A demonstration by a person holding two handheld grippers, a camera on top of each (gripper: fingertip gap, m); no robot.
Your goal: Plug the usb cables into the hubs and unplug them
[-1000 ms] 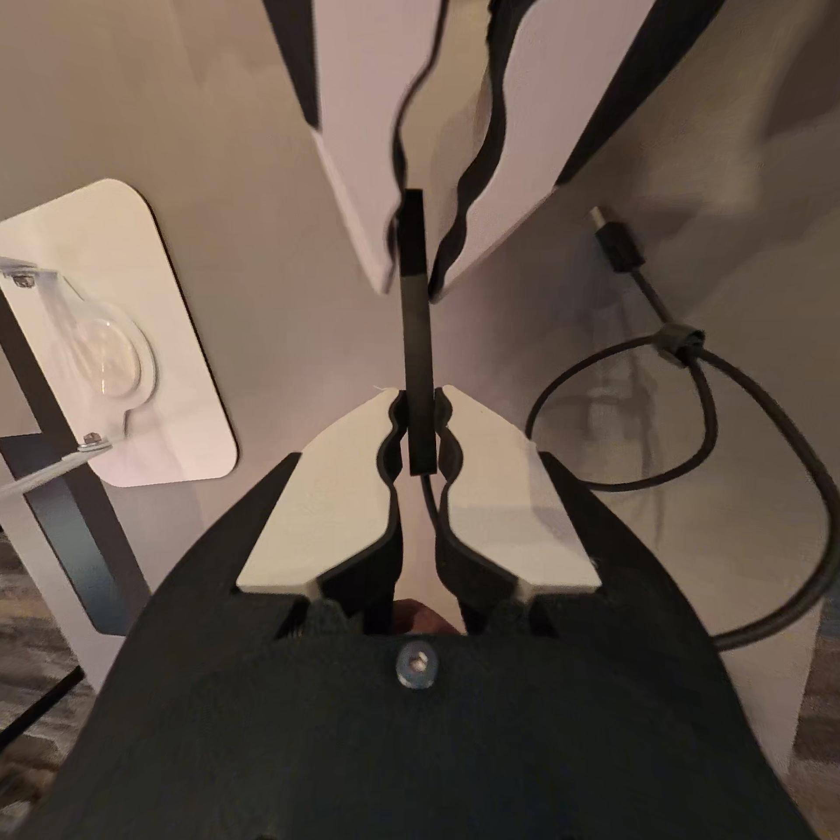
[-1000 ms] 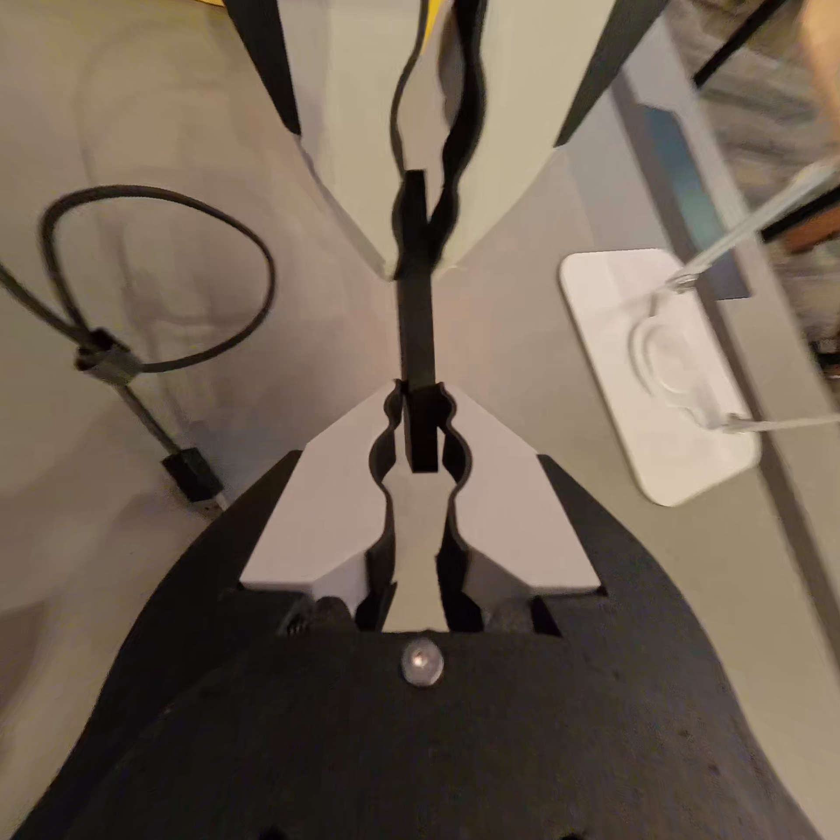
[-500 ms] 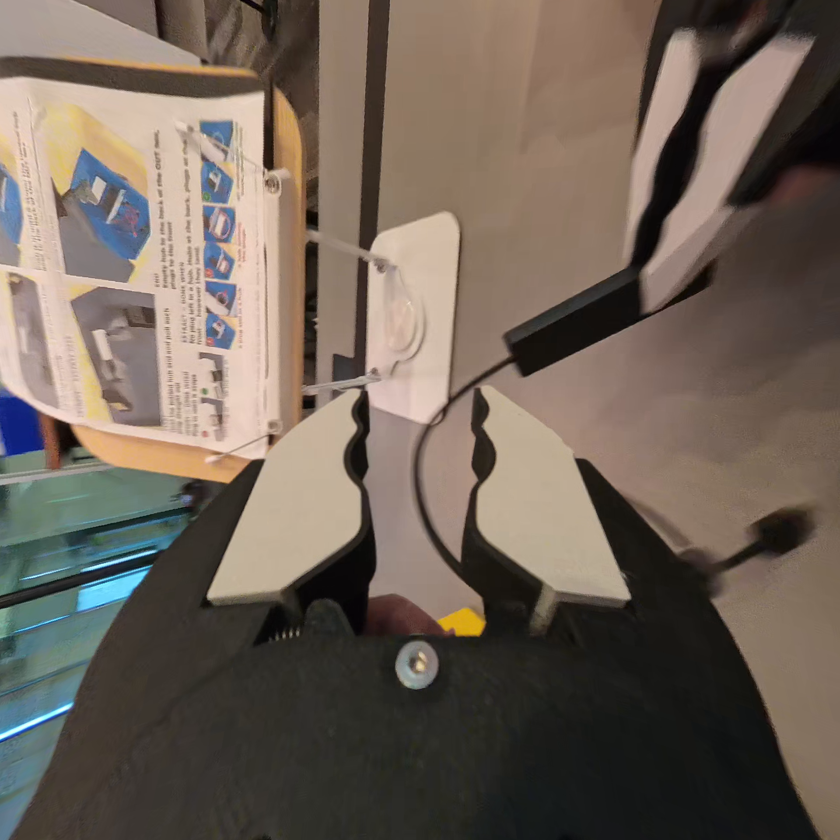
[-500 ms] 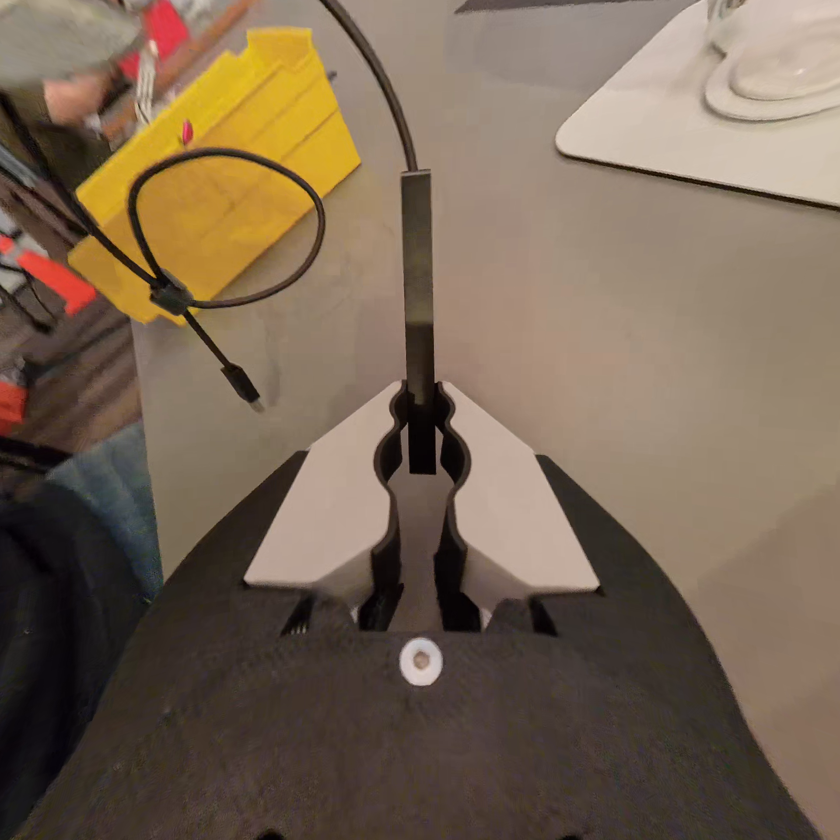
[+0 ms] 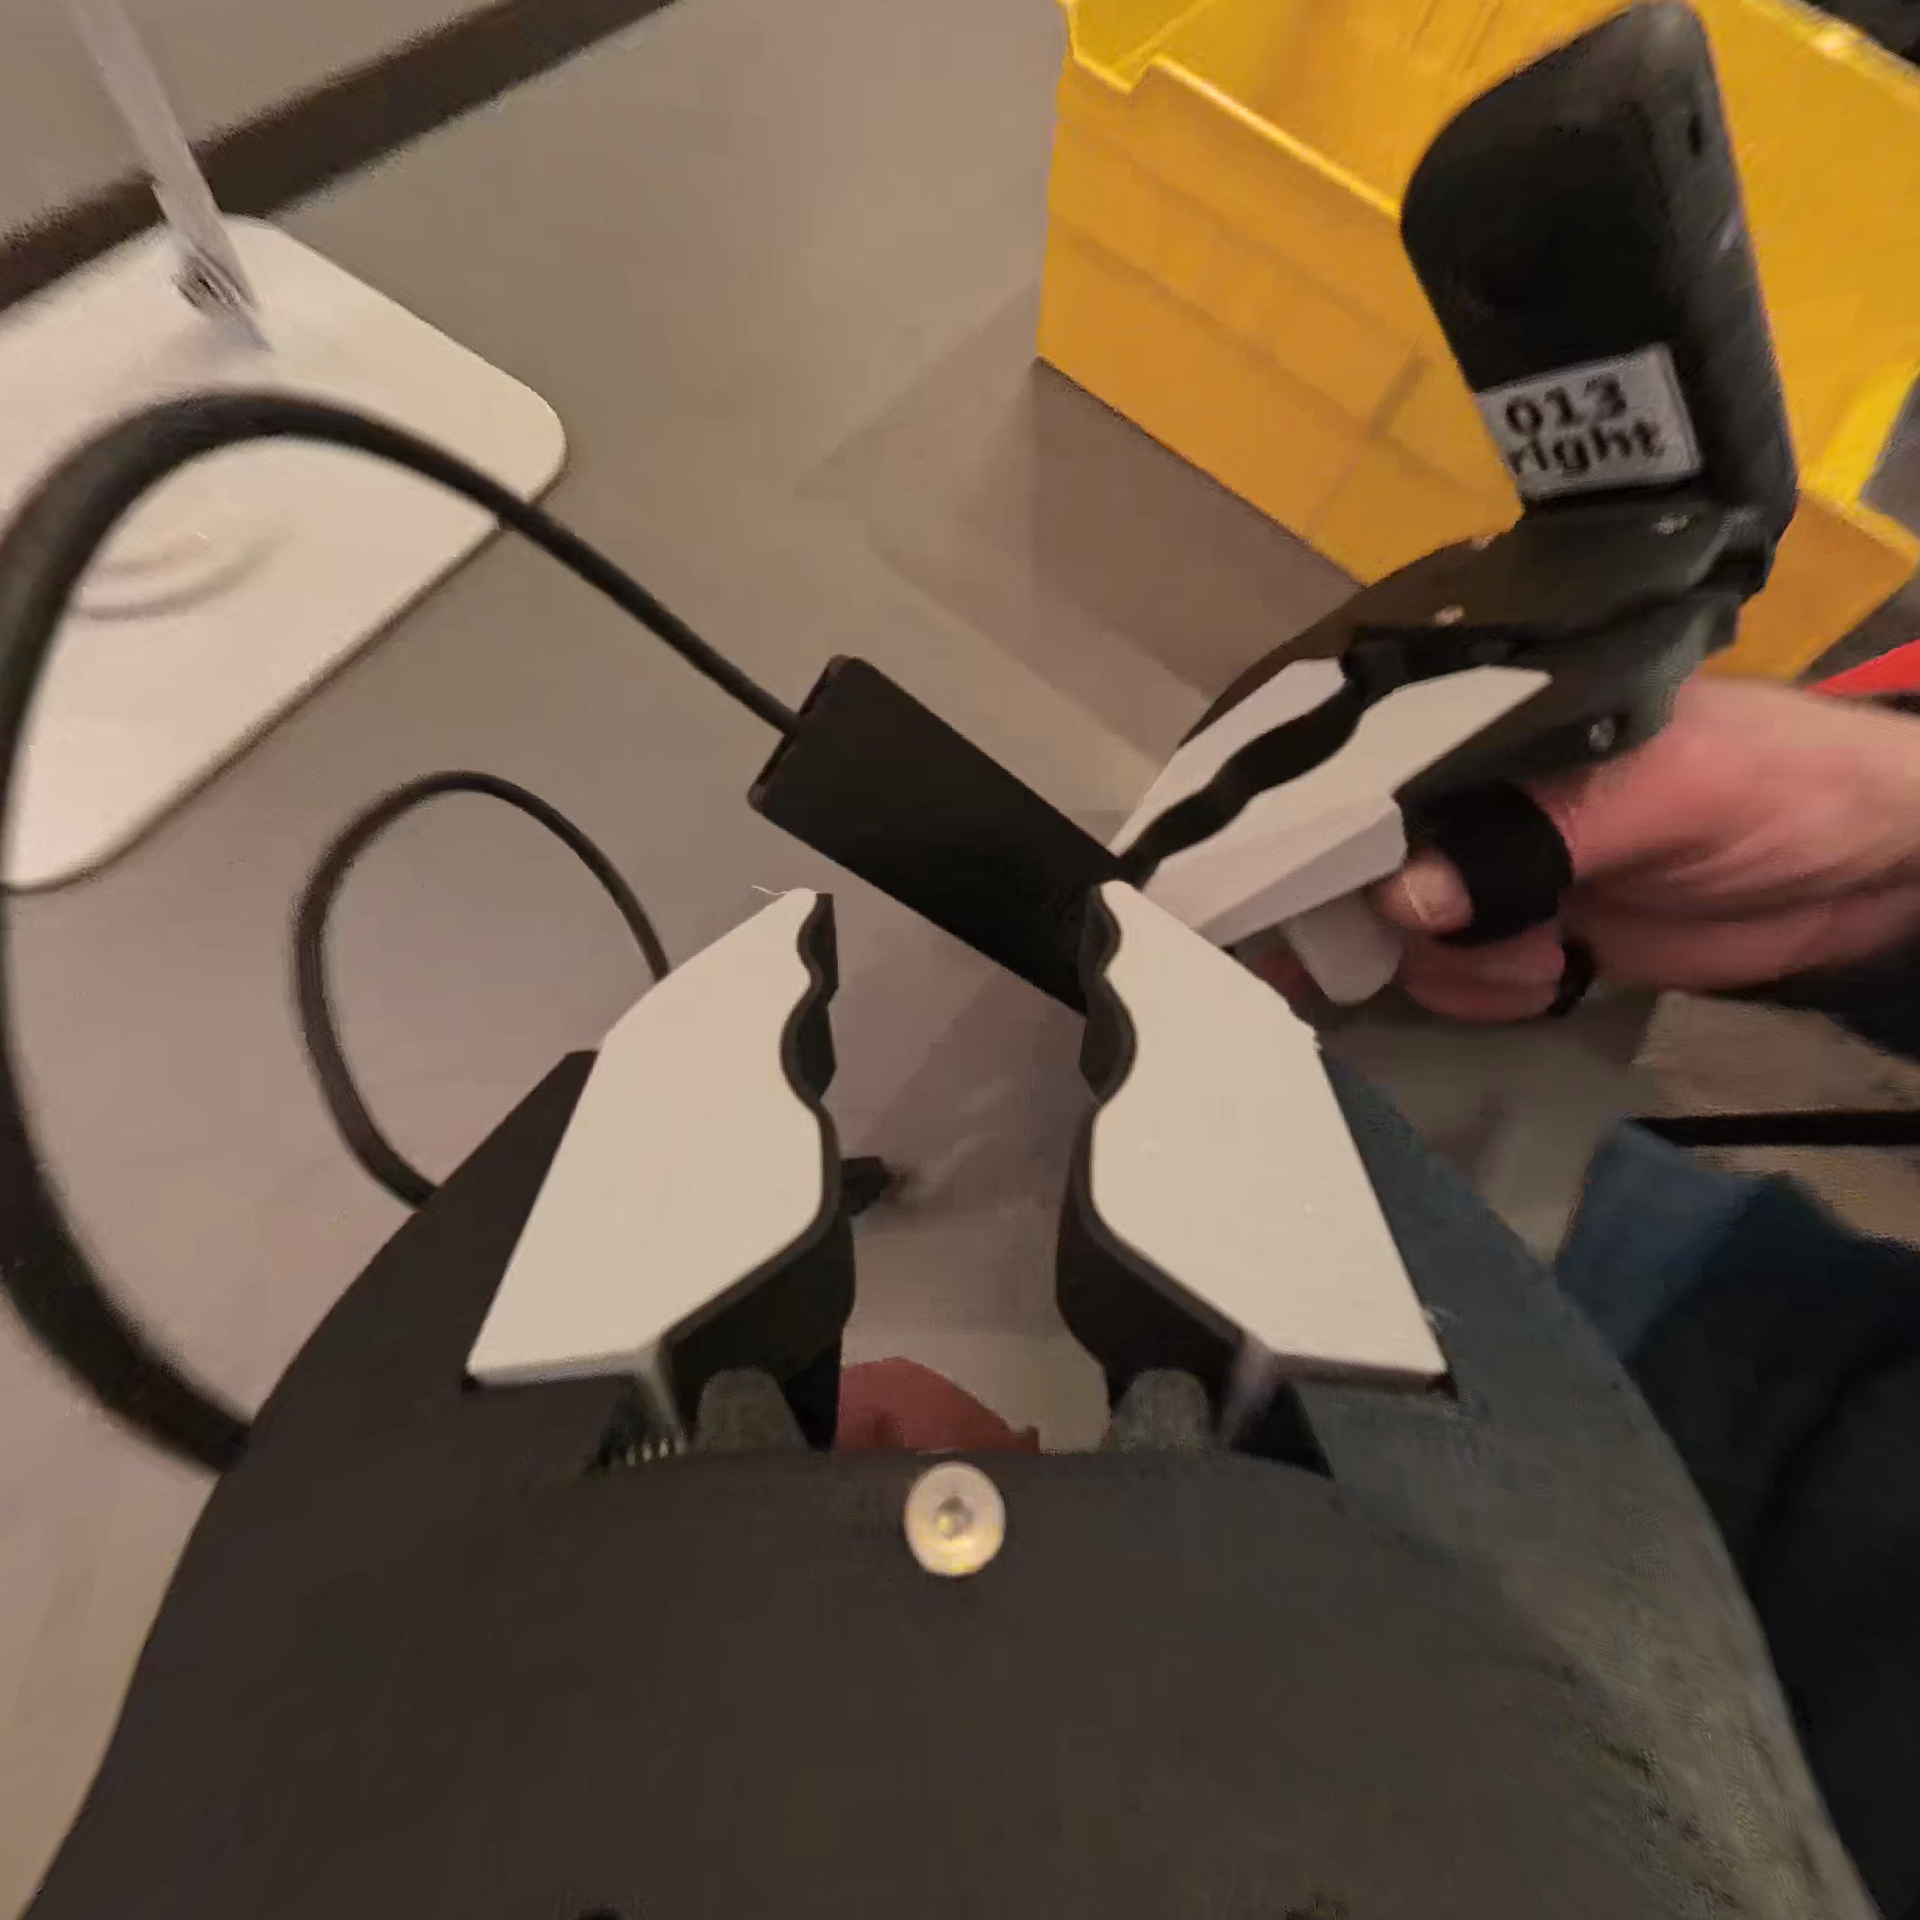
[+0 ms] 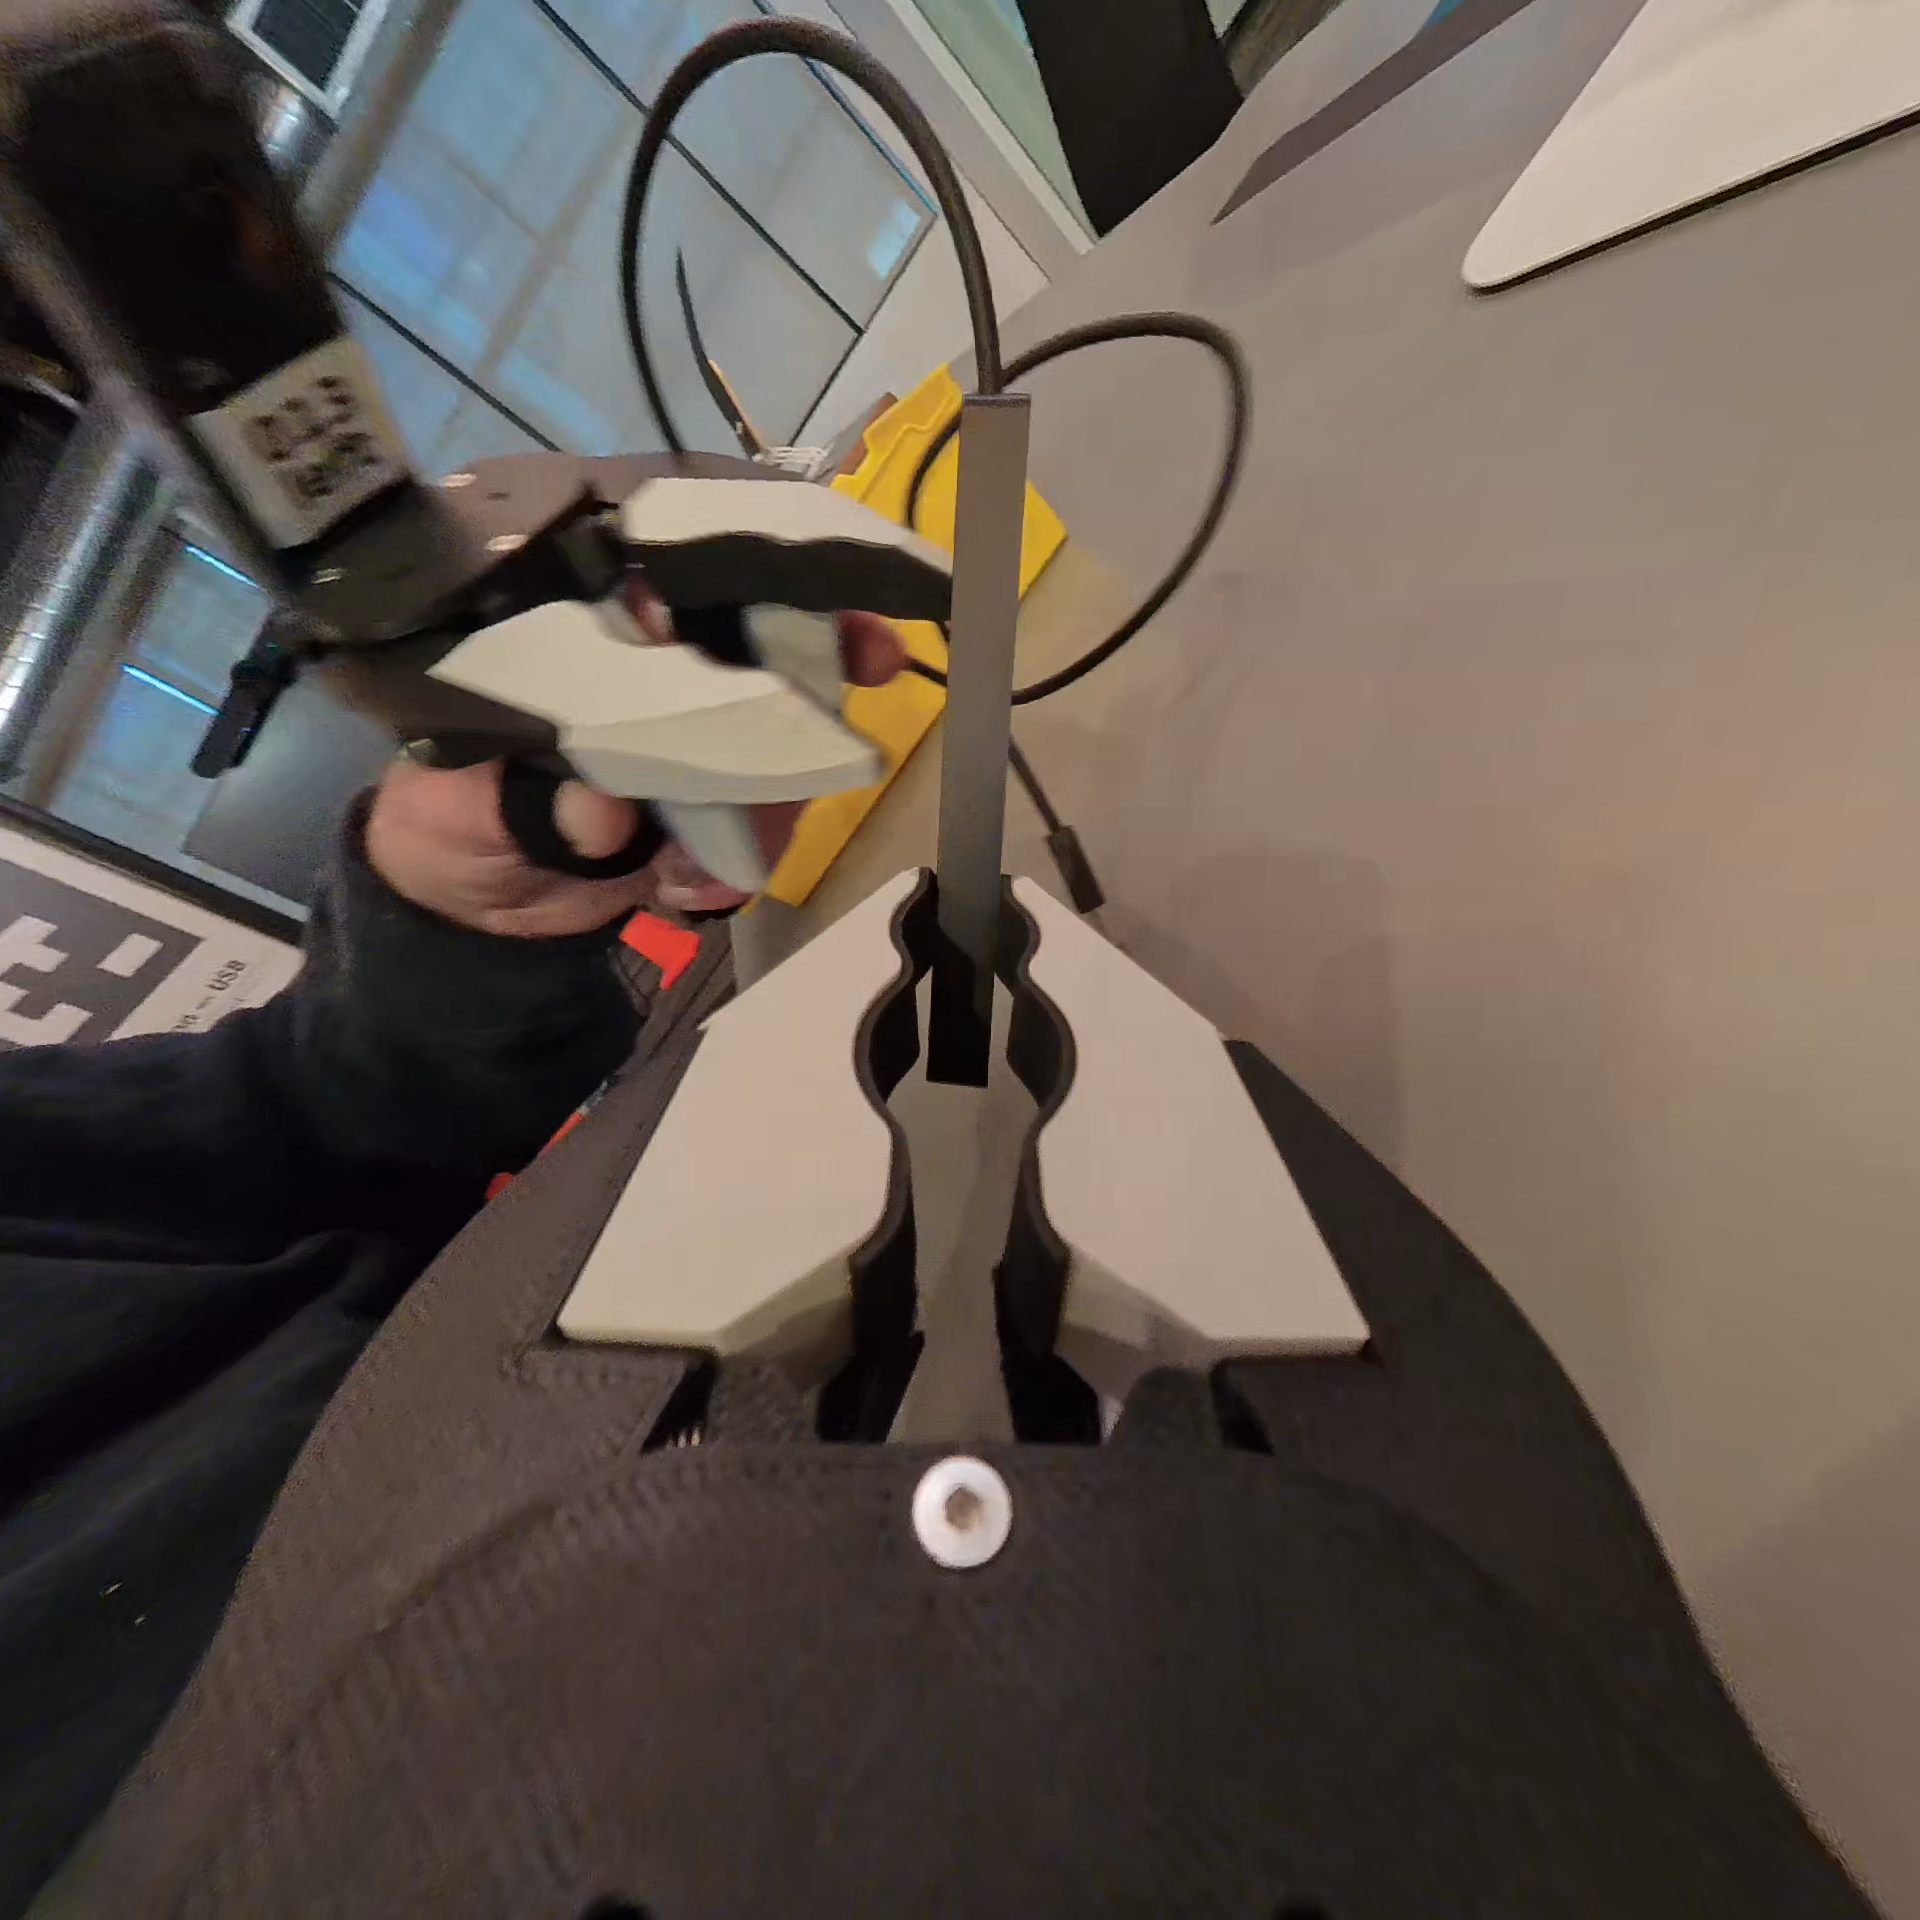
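Hub (image 6: 971, 665) sits clamped by one end in my right gripper (image 6: 964, 896), running up centre frame, its cable (image 6: 831, 135) looping off the top. My left gripper (image 5: 954, 909) is spread wide and empty, the hub's free end crossing just above its right finger. I judge I'm between steps: nothing is plugged in. Next I need the loose plug (image 6: 1075, 858), lying on the table (image 6: 1558, 727) right of the hub, lined up squarely with a port. Ports are not visible; motion blur smears the yellow bin (image 5: 1247, 260).
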